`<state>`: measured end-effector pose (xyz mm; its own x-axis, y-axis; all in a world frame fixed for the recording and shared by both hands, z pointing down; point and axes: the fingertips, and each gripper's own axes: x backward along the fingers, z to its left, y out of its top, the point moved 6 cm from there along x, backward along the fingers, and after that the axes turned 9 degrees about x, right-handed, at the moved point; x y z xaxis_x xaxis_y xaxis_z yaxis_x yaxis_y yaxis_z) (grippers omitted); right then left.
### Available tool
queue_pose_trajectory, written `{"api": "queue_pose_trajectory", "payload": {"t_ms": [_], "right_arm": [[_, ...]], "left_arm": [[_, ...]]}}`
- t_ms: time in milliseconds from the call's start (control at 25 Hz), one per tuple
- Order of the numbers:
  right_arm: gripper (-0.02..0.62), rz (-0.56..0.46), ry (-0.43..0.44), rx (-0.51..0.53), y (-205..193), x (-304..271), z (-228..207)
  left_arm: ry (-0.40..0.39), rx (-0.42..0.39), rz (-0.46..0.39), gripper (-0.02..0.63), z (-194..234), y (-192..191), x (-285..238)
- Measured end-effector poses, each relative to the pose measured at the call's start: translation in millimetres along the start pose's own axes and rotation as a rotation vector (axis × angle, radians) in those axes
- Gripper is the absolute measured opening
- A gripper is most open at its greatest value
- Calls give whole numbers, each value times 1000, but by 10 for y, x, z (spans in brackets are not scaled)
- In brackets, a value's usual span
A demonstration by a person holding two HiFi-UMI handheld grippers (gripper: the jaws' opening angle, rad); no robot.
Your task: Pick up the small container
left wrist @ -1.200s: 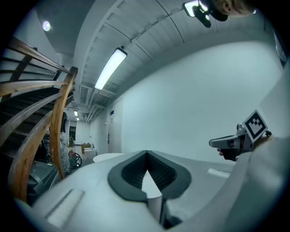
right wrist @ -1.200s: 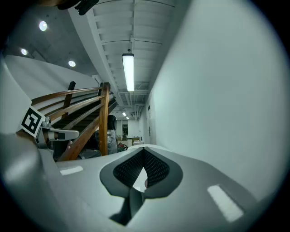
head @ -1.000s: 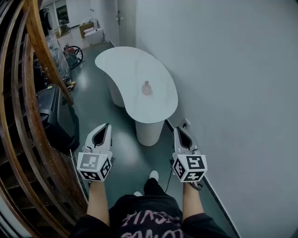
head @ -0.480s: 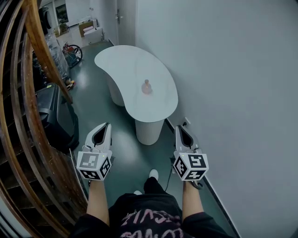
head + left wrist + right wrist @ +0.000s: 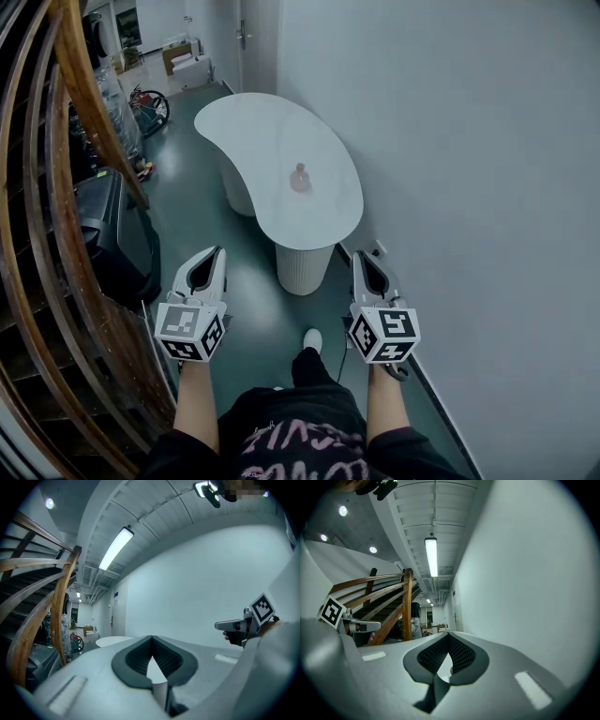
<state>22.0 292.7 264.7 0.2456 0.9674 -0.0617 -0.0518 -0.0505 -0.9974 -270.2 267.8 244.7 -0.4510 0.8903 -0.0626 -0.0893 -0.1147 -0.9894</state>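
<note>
left gripper (image 5: 216,253) and right gripper (image 5: 360,259), jaws together and empty, sit at 6 o'clock; the small pink container (image 5: 300,178) stands on the white tabletop (image 5: 262,131) at 12 o'clock

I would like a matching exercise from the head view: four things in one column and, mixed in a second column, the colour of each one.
Things:
1. small container
2. table
3. stair railing
4. floor

Colours:
A. brown wood
B. dark green
C. pinkish
D. white

Pairs: 1-C, 2-D, 3-A, 4-B
</note>
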Motion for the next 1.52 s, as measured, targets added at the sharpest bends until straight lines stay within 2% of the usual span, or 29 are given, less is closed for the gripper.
{"api": "queue_pose_trajectory", "payload": {"t_ms": [520, 960, 1160, 1520], "right_arm": [[11, -14, -7, -35, -85, -348, -271], [21, 8, 11, -53, -187, -734, -525], [21, 13, 24, -56, -224, -917, -618], [21, 35, 28, -69, -334, -1170, -778]], "left_arm": [[-19, -15, 17, 2, 5, -49, -473], [-34, 18, 27, 2, 31, -108, -885], [-40, -14, 51, 2, 20, -143, -1098], [-23, 33, 59, 1, 94, -214, -1410]]}}
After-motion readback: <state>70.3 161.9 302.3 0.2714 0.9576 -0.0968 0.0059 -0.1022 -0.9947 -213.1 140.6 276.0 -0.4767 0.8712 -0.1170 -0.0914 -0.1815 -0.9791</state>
